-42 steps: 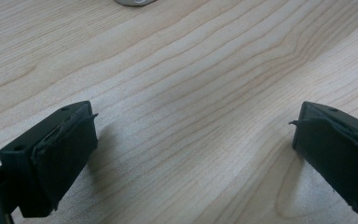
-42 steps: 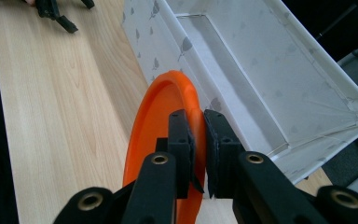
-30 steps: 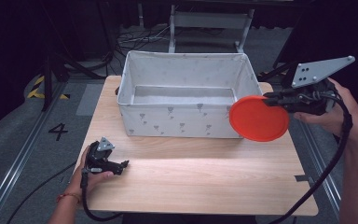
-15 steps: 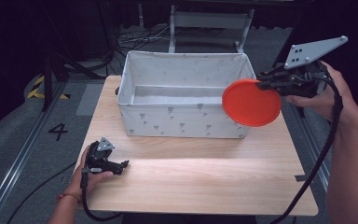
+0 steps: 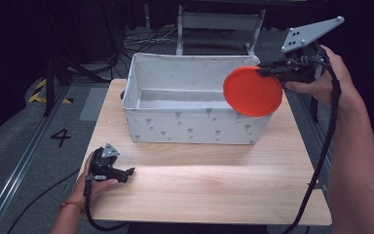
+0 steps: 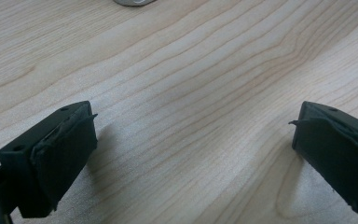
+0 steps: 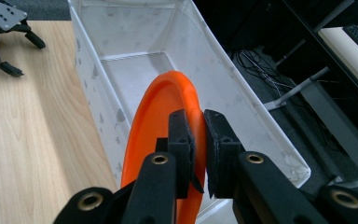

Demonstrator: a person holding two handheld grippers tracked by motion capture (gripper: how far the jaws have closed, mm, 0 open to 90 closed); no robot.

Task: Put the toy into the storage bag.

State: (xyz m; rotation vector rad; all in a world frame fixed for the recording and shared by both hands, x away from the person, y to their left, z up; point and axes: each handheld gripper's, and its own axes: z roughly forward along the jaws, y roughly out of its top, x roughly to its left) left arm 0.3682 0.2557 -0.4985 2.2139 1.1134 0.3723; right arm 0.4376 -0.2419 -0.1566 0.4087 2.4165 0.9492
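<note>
Dark floor and tangled cables surround the pale wooden table (image 5: pixel 209 180), and that is the backdrop I am working against. My right gripper (image 7: pixel 198 140) has its jaws clamped on the rim of the orange plate (image 5: pixel 252 91), the black pads pinching the edge from both sides. Holding it by the rim, on edge rather than flat, looks deliberate: I judge it lets the plate slip down past the bin wall without needing room for the gripper underneath. From the high view the plate hangs at the right end of the white fabric bin (image 5: pixel 141 126), overlapping its right near corner, above the table and not yet inside. In the right gripper view the disc stands over the bin's long wall with the bare interior beyond.

My left gripper (image 5: pixel 121 171) rests on the near left of the table, well apart from the bin, jaws wide apart with nothing but wood grain between them; I judge it is parked out of the way while the other hand works.

Farther out, the bin sits across the far half of the table. Beyond the far edge stands a metal frame (image 5: pixel 219 22), and on the grey floor at the left a number marking (image 5: pixel 61 138) lies beside a rail.
</note>
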